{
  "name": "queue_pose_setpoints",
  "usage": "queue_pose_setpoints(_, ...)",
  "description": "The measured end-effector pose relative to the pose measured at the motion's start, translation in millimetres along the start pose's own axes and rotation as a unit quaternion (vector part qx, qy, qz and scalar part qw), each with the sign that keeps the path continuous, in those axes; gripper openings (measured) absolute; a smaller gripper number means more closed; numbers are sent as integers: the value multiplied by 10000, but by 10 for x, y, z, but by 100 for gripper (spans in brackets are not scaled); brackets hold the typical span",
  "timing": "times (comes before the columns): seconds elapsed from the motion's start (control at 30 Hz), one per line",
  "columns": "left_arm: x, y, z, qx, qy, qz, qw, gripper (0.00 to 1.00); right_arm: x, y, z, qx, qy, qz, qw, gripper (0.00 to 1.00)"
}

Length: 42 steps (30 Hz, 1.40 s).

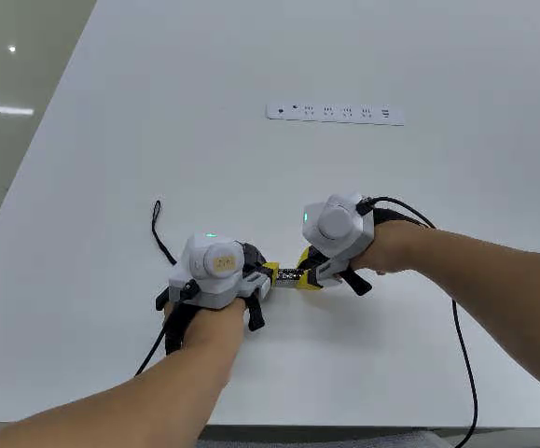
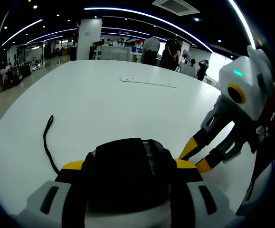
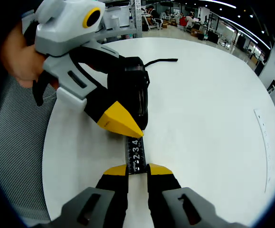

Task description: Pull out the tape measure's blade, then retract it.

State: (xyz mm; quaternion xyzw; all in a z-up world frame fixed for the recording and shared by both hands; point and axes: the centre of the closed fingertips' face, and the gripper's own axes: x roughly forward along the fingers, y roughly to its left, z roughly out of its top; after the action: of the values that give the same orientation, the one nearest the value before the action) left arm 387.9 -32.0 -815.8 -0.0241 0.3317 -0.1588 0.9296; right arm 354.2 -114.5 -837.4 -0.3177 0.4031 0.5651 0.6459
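The black tape measure (image 2: 128, 180) is clamped in my left gripper (image 2: 128, 166), which is shut on its case. In the head view that left gripper (image 1: 262, 275) rests low on the white table (image 1: 251, 168), with the case (image 1: 252, 255) at its tips. A short length of blade (image 3: 135, 153) runs out of the case (image 3: 133, 90); numbers 2, 3, 4 show on it. My right gripper (image 3: 137, 169) is shut on the blade's end, yellow tips pinching it. In the head view the right gripper (image 1: 307, 278) sits just right of the left one, the blade (image 1: 286, 274) bridging them.
The tape's black wrist strap (image 1: 158, 233) trails over the table to the left. A white power strip (image 1: 335, 113) lies further back. A black cable (image 1: 461, 336) hangs off the right hand. People stand beyond the table's far edge (image 2: 165, 50).
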Motion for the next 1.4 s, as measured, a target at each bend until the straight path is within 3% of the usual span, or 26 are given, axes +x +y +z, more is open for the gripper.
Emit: queue_pose_setpoints(1.4,1,1,3,9,11,-10,10000,68,90,15,186,-40,-138,39,9999,14)
